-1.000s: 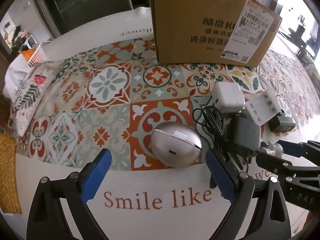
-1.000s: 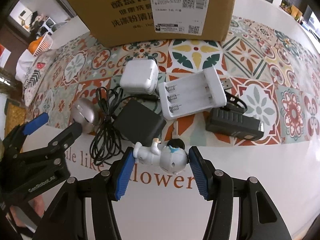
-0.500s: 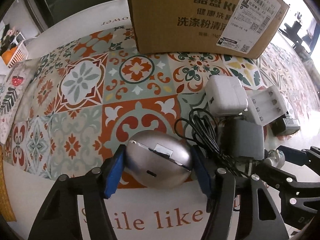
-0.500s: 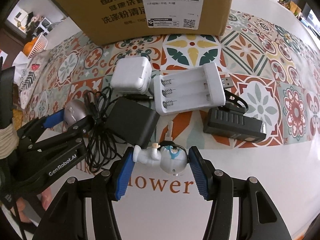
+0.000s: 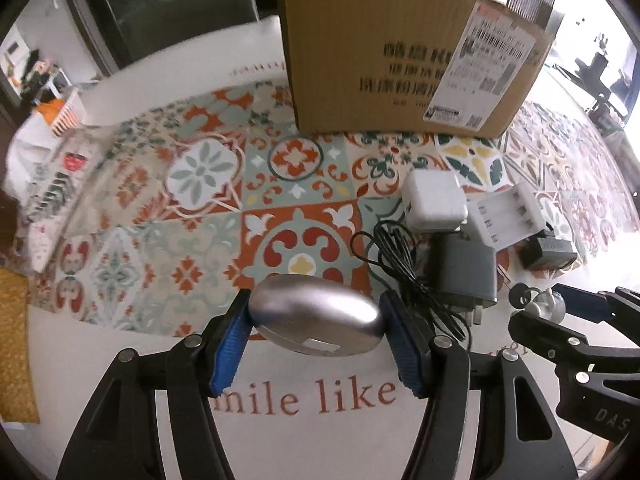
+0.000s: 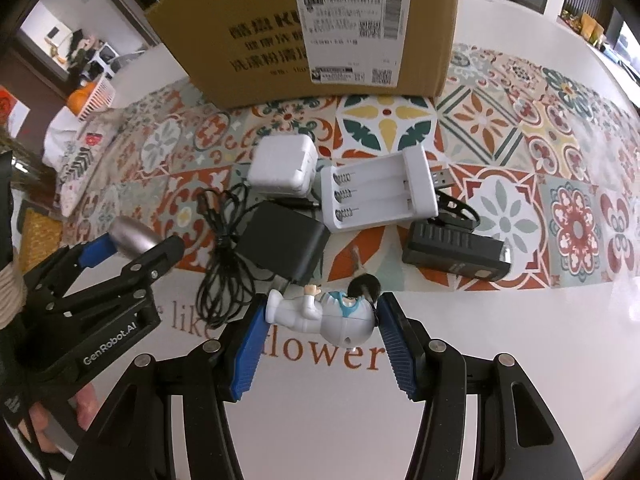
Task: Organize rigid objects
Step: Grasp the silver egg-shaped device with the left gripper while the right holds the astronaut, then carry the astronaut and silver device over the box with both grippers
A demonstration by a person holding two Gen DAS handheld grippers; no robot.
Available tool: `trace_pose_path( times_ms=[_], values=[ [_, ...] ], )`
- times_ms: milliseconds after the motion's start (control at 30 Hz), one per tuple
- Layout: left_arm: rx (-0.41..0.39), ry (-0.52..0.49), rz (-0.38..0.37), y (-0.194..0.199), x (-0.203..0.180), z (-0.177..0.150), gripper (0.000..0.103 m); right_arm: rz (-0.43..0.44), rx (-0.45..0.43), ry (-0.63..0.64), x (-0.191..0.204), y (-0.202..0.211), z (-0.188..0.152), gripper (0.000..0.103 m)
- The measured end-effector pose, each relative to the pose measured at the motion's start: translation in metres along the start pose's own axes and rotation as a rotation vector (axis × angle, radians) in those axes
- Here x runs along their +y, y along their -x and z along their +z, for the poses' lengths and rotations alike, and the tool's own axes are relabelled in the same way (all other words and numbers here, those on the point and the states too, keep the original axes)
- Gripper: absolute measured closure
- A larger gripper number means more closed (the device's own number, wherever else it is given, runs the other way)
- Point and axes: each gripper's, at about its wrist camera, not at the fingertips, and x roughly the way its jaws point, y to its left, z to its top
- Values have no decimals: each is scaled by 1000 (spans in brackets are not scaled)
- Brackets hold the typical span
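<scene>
My left gripper [image 5: 316,324] is shut on a silver oval case [image 5: 314,318] and holds it above the tablecloth; it also shows in the right wrist view [image 6: 132,234]. My right gripper [image 6: 320,320] is shut on a small white and blue figurine [image 6: 324,314], lifted off the cloth. On the patterned cloth lie a white charger cube [image 6: 282,166], a white battery holder [image 6: 382,192], a black adapter [image 6: 284,242] with a coiled cable [image 6: 224,264], and a black charger [image 6: 456,256]. A cardboard box [image 6: 312,28] stands behind them.
The table's front strip is white cloth with printed words [image 5: 304,398]. A patterned cushion [image 5: 52,196] lies at the left edge. A white basket with oranges [image 6: 94,98] stands far left.
My left gripper closed around the silver case and lifted it off the cloth. My right gripper rose a little with the figurine. Both views pulled back from the box.
</scene>
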Motion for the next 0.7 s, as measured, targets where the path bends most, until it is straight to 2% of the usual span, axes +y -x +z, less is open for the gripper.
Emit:
trace_pose_path(
  times_ms=[300,700],
  values=[
    [-74,35,-18,49,0,3,40,24,-110,37,7,46,-5,48],
    [-229,32,-10,115,-8,20,40,20,-300,86,14,116,4,48]
  ],
)
